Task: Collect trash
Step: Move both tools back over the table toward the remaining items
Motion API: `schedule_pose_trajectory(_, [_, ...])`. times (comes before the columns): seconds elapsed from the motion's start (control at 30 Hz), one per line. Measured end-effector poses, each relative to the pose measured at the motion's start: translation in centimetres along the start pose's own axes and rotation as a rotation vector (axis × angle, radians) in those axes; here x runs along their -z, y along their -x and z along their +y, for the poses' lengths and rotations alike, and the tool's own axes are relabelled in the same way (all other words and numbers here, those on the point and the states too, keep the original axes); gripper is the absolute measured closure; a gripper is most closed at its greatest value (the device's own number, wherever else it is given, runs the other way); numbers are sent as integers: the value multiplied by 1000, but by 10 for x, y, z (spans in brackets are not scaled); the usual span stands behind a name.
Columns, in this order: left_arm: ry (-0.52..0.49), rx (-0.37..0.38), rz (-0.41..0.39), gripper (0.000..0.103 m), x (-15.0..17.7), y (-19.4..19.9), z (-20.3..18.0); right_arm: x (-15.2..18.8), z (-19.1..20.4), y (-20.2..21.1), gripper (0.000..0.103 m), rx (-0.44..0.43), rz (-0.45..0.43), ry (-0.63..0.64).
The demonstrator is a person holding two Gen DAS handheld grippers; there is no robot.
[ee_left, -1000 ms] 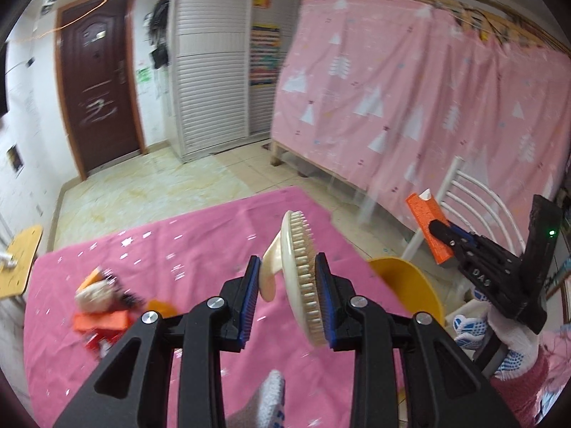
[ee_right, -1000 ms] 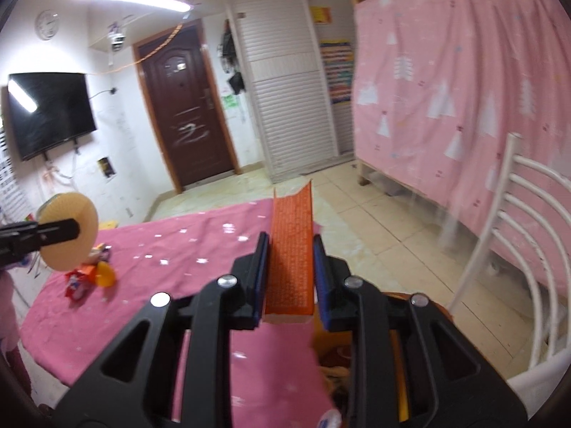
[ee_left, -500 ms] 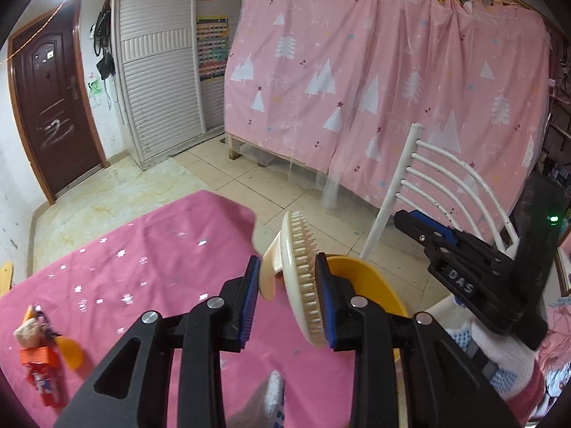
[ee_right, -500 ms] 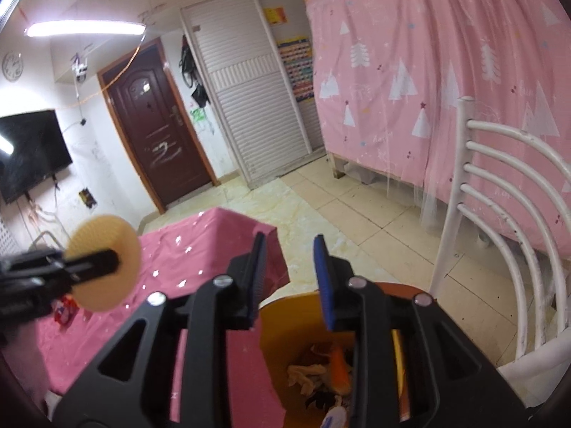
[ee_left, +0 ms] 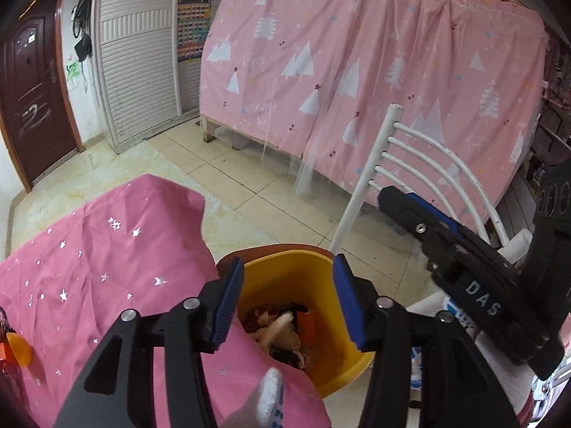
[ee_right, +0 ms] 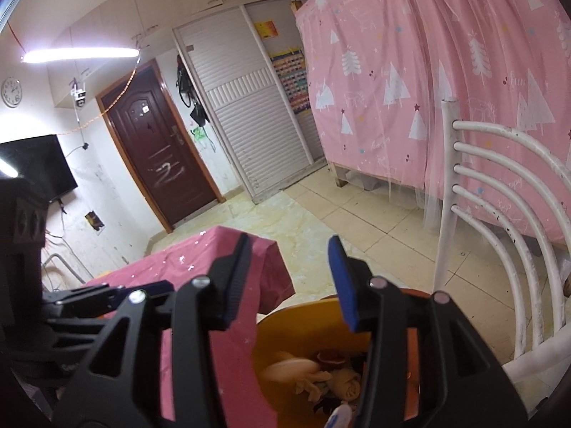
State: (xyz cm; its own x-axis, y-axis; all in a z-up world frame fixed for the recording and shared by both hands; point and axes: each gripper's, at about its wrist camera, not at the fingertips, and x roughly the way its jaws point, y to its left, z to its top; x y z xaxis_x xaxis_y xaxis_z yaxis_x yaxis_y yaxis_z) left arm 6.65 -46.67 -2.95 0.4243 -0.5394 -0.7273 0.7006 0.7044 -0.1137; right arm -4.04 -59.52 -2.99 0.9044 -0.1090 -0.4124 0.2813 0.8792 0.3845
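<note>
Pink star-printed cloth (ee_left: 107, 256) is seen draped over the bench, in a tiled room hung with a pink tree-patterned curtain (ee_left: 357, 71).

Trash (ee_left: 282, 331) is seen heaped inside the yellow bin (ee_left: 285, 271), which stands on the floor just beside the corner of the bench. Among the heap a pale rounded piece (ee_right: 292, 371), crumpled beige scraps and a small orange piece (ee_left: 307, 321) can be made out; darker bits lie lower down and cannot be identified.

Left tool (ee_left: 285, 306) is held above the bin, its blue-padded jaws spread wide with nothing between them. Right tool (ee_right: 289, 278) is likewise held over the bin, jaws spread and empty; in the left wrist view it is seen to the right of the bin (ee_left: 446, 249).

More trash, an orange scrap (ee_left: 16, 351), is seen on the cloth well apart from the bin, at the far left edge of the left wrist view.

White metal chair (ee_left: 421, 178) is noted just behind the bin, on the curtain side. Dark brown door (ee_right: 160, 157) and white slatted cupboard doors (ee_right: 249, 121) are noted well beyond the bin, on the far wall.
</note>
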Motion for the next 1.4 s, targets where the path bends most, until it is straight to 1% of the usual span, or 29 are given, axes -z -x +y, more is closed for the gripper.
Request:
schedule_pose_trajectory(0.1, [24, -11, 8, 59, 3, 1, 6, 0, 3, 0, 60, -9, -1, 3])
schedule_pose_trajectory(0.2, [45, -15, -1, 58, 7, 12, 14, 2, 10, 1, 59, -15, -7, 15])
schedule_pose_trajectory(0.23, [53, -19, -5, 56, 9, 16, 17, 3, 14, 2, 59, -20, -9, 19])
schedule_pose_trajectory(0.33, [80, -26, -33, 51, 11, 33, 29, 4, 25, 2, 59, -35, -11, 44])
schedule_pose_trajectory(0.53, [127, -66, -80, 49, 19, 68, 59, 12, 54, 1, 59, -67, -3, 98])
schedule_pose_trajectory(0.63, [157, -93, -104, 45, 24, 84, 78, 16, 68, -1, 59, -89, 10, 121])
schedule_pose_trajectory(0.87, [237, -133, -134, 45, 29, 106, 129, 32, 104, -21, 59, -145, 87, 155])
schedule_pose_trajectory(0.93, [251, -162, -152, 45, 30, 113, 142, 35, 114, -24, 57, -155, 99, 171])
schedule_pose_trajectory(0.97, [254, -179, -163, 45, 31, 116, 148, 36, 119, -25, 52, -161, 105, 179])
schedule_pose_trajectory(1.03, [260, -218, -182, 45, 33, 125, 161, 38, 133, -29, 46, -177, 119, 203])
schedule_pose_trajectory(1.2, [297, -295, -196, 45, 41, 141, 202, 47, 171, -40, 46, -222, 162, 271])
schedule_pose_trajectory(1.33, [343, -349, -190, 45, 50, 152, 238, 60, 201, -53, 44, -260, 208, 328])
schedule_pose_trajectory(1.4, [342, -380, -179, 45, 53, 156, 252, 65, 214, -58, 43, -276, 230, 349])
